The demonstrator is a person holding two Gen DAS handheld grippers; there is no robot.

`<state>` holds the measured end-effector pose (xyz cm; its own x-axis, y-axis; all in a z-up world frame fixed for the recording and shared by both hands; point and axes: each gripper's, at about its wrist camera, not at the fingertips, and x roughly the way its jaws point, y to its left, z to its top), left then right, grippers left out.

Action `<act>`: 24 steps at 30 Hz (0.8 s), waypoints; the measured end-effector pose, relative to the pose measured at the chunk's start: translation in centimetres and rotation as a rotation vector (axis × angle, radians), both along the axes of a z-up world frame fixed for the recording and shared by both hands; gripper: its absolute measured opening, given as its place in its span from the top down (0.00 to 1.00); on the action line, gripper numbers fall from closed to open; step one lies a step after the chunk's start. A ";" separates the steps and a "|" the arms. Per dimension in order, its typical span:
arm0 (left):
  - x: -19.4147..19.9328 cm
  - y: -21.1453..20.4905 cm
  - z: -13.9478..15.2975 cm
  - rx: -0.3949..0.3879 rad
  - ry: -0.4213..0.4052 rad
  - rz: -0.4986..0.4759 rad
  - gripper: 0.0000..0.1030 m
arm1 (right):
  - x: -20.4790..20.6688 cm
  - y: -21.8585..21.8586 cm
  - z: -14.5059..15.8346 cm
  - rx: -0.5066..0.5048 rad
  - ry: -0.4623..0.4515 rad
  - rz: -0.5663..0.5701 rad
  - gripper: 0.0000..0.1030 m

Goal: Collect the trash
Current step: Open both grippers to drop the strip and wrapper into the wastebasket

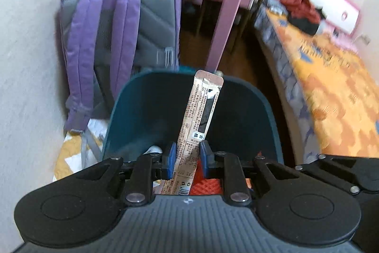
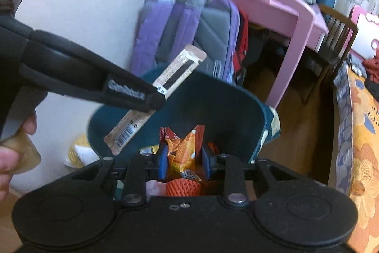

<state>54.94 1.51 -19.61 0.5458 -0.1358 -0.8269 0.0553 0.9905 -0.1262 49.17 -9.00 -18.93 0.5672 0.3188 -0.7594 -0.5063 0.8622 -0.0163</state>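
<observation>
Bedroom corner, pale wall, wooden floor; items listed from the task's things outward.

Item 1: stick sachet [image 1: 201,115], long, narrow, printed foil. Held upright across its lower third between the blue pads of the left tool [image 1: 188,158], which is closed on it, directly above the open bin. Judged very light, thin and floppy, with a slick surface; a grip across the flat width near the middle should keep it from drooping or sliding. In the right wrist view the same sachet [image 2: 170,77] projects at a slant from both sides of the left tool's black finger.

Item 2: orange snack wrapper [image 2: 183,153], crumpled film, standing between the blue pads of the right tool [image 2: 184,159]. The pads sit close on either side, but whether they pinch it or merely frame it cannot be told. Judged light, crinkly, springy; best taken at a bunched fold.

Item 3: teal bin [image 1: 132,110], open-topped, dark inside, already holding orange mesh netting [image 2: 182,189] and other scraps.

Item 4: purple backpack [image 1: 113,34], upright against the wall, just behind the bin.

Item 5: pink desk [image 1: 222,16], beside the backpack.

Item 6: bed with orange floral cover [image 1: 331,87], to the right.
</observation>
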 end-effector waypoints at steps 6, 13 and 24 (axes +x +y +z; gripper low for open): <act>1.9 -0.4 -3.6 0.028 0.103 -0.028 0.80 | 1.8 0.9 -3.3 -0.057 0.085 0.014 0.72; 2.6 -1.0 -6.2 0.088 0.197 -0.055 0.79 | 2.3 1.5 -4.7 -0.109 0.120 0.043 0.69; 1.8 -0.4 -5.2 0.038 0.182 -0.013 0.41 | 1.5 0.4 -3.8 -0.078 0.112 0.035 0.60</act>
<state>56.76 1.09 -24.81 0.3855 -0.1083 -0.9163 0.0474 0.9941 -0.0975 50.70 -8.65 -22.71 0.4668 0.2746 -0.8406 -0.5387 0.8421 -0.0241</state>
